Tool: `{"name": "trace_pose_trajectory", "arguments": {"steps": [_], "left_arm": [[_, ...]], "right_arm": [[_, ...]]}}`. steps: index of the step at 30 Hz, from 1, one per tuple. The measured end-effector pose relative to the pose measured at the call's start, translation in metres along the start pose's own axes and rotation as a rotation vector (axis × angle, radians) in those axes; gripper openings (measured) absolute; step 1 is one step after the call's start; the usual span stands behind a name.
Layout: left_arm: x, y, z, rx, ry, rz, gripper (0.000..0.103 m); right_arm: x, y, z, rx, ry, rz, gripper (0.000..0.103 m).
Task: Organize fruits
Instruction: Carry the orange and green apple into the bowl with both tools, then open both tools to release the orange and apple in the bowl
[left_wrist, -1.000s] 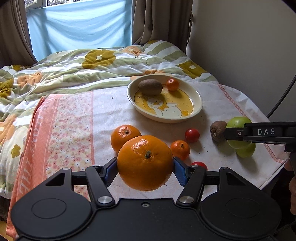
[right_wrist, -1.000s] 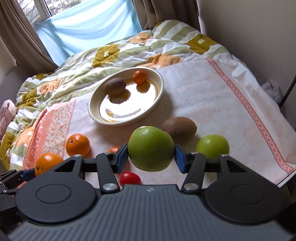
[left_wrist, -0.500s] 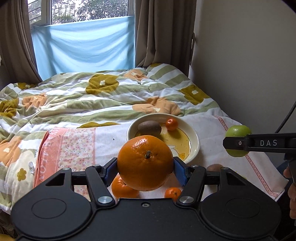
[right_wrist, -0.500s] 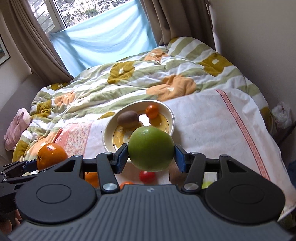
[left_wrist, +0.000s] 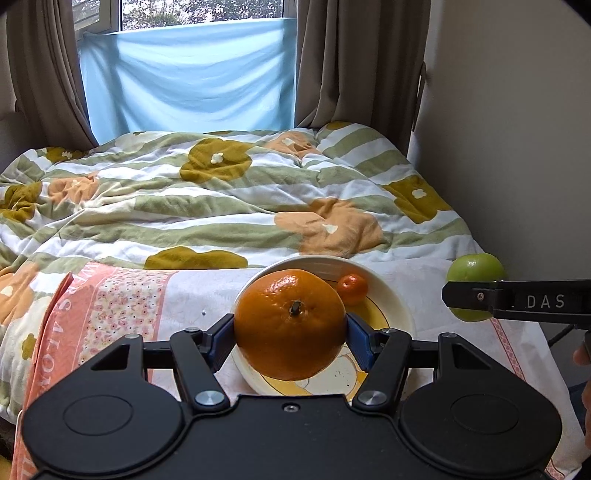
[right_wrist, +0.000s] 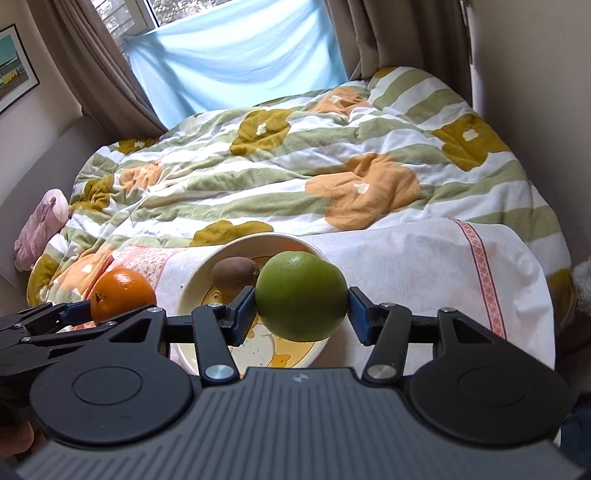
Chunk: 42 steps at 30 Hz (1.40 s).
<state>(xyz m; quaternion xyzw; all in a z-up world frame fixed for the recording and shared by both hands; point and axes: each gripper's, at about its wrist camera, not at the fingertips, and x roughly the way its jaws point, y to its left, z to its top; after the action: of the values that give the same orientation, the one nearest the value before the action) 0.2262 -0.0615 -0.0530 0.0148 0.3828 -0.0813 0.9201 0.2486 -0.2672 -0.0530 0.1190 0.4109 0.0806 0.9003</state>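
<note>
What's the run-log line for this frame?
left gripper: shut on orange | right gripper: shut on green apple | both above bowl

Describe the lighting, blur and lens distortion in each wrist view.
Left wrist view: soft window daylight, orange sharp, dark fisheye corners. Right wrist view: same daylight, green fruit sharp, bed edges bowed by the lens, curtains slightly soft.

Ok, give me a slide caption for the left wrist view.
Left gripper carries a large orange above the bowl on the bed.
</note>
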Motion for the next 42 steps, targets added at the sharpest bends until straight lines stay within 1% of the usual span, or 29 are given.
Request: {"name": "trace_pose_trajectory", "arguments": {"steps": [7, 10, 23, 26, 28, 29, 30, 31, 32, 37, 42], "left_arm": [[0.057, -0.004, 0.002, 0.017, 0.077, 0.051, 0.067], [0.073, -0.004, -0.001, 0.018, 0.106, 0.064, 0.067], [0.102, -0.020, -0.012, 0.139, 0.159, 0.120, 0.067], [0.106, -0.020, -0.013, 0.151, 0.167, 0.122, 0.067], [0.107, -0.019, -0.013, 0.139, 0.172, 0.111, 0.068], [0.106, -0.018, -0.014, 0.136, 0.164, 0.100, 0.070], [0.103, -0.018, -0.014, 0.139, 0.147, 0.096, 0.075], [0.099, -0.018, -0.013, 0.140, 0.132, 0.096, 0.090], [0.095, -0.017, -0.012, 0.136, 0.118, 0.095, 0.096], [0.077, -0.010, -0.010, 0.093, 0.107, 0.081, 0.096], [0.058, -0.006, -0.014, 0.057, 0.104, 0.074, 0.096]], "right_arm": [[0.045, -0.008, 0.016, -0.063, 0.066, 0.041, 0.068], [0.060, -0.008, 0.019, -0.086, 0.093, 0.052, 0.068], [0.085, -0.012, 0.022, -0.090, 0.138, 0.079, 0.068], [0.086, -0.013, 0.022, -0.088, 0.141, 0.077, 0.068], [0.086, -0.013, 0.021, -0.086, 0.140, 0.074, 0.068], [0.086, -0.013, 0.021, -0.086, 0.140, 0.074, 0.068], [0.085, -0.013, 0.021, -0.085, 0.139, 0.073, 0.068], [0.085, -0.013, 0.021, -0.084, 0.139, 0.072, 0.068], [0.085, -0.013, 0.021, -0.084, 0.139, 0.073, 0.068], [0.080, -0.013, 0.021, -0.093, 0.136, 0.081, 0.068], [0.078, -0.007, 0.016, -0.139, 0.138, 0.084, 0.068]]}}
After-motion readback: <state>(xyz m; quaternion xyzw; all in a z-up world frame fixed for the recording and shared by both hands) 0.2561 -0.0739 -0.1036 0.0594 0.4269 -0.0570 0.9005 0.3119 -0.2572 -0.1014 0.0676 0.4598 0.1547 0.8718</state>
